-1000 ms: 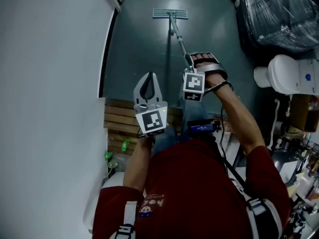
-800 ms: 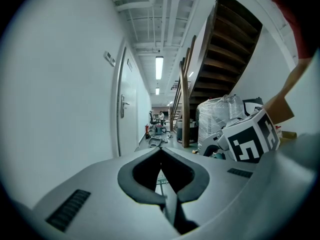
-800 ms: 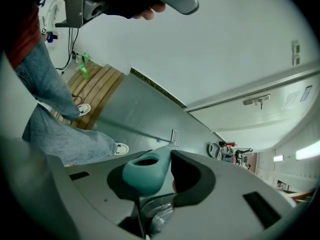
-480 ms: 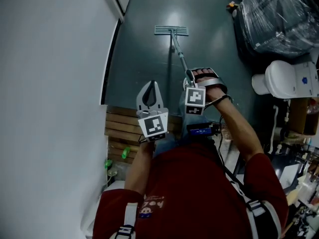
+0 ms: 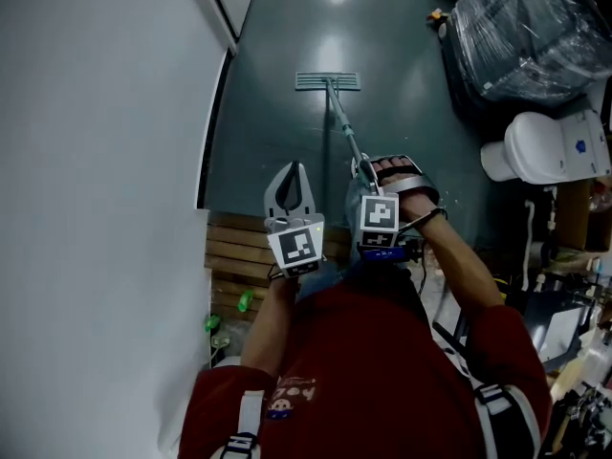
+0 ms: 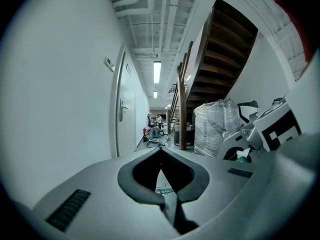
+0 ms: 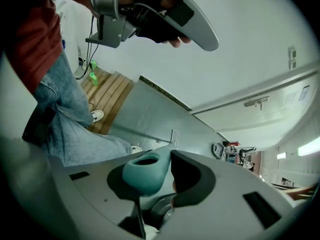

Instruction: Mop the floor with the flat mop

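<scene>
Head view puts the flat mop's head (image 5: 328, 81) flat on the dark floor (image 5: 268, 113), well ahead of the person, with its handle (image 5: 346, 132) slanting back to the right gripper (image 5: 371, 168). Right gripper view shows those jaws pinching the teal grip end (image 7: 144, 172) of the handle. The left gripper (image 5: 293, 170) hangs just beside it, jaws pressed together on nothing. A stroke looks under way, but no wet streaks can be made out, so I cannot judge how much is mopped; most of the corridor likely remains. The floor is smooth and glossy, catching ceiling lights. A white wall (image 5: 96, 161) runs along the left, wooden slats (image 5: 232, 256) lie by the person's feet, and a plastic-wrapped bundle (image 5: 535, 27) stands at the right.
</scene>
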Tool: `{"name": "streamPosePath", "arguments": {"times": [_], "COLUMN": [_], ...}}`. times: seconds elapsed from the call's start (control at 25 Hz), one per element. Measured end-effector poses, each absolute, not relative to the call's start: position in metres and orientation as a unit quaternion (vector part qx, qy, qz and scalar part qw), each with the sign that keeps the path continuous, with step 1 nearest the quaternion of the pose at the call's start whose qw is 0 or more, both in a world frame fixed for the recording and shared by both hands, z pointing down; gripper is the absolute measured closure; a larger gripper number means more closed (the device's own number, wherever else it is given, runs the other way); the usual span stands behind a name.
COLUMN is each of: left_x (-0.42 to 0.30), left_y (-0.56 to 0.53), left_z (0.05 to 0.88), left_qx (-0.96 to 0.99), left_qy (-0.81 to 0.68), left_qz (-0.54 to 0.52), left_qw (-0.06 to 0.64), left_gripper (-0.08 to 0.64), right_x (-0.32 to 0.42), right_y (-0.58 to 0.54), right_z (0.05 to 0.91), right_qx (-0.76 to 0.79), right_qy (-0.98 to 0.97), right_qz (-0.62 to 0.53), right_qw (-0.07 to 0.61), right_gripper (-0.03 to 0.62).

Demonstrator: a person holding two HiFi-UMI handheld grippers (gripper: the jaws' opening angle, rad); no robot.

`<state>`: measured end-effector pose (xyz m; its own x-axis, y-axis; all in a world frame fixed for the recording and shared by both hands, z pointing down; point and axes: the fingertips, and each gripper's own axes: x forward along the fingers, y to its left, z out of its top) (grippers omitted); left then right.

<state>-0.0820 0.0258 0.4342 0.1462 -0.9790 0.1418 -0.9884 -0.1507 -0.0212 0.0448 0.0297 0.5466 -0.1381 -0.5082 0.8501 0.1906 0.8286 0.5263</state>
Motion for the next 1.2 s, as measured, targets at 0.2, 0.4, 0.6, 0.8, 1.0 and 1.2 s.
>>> {"name": "streamPosePath", "arguments": {"times": [0.2,0.4,0.6,0.8,1.0,1.2], "left_x": [-0.079,-0.077,-0.077,-0.075,-0.07,-0.071], "left_y": [0.042,0.046,0.051,0.049,0.045,0.047], "left_z": [0.428,0.423,0.42,0.419,0.42,0.421], "left_qx": [0.762,0.768,0.775,0.782,0.785,0.784], "left_qy": [-0.644,-0.636,-0.628,-0.618,-0.615,-0.616], "left_qz": [0.061,0.062,0.066,0.067,0.065,0.066], "left_qw": [0.03,0.031,0.033,0.03,0.028,0.03], "left_gripper": [0.545,0.545,0.545,0.545,0.545,0.545], "right_x": [0.046,0.046,0.047,0.049,0.049,0.054], "right_y": [0.062,0.079,0.099,0.104,0.11,0.117], "right_z": [0.537,0.53,0.515,0.505,0.494,0.489], "right_qx": [0.113,0.118,0.112,0.112,0.1,0.099], "right_qy": [-0.706,-0.721,-0.728,-0.727,-0.726,-0.718], "right_qz": [-0.269,-0.247,-0.238,-0.225,-0.222,-0.223], "right_qw": [0.645,0.637,0.633,0.639,0.644,0.652], "right_gripper": [0.472,0.472,0.472,0.472,0.472,0.472]}}
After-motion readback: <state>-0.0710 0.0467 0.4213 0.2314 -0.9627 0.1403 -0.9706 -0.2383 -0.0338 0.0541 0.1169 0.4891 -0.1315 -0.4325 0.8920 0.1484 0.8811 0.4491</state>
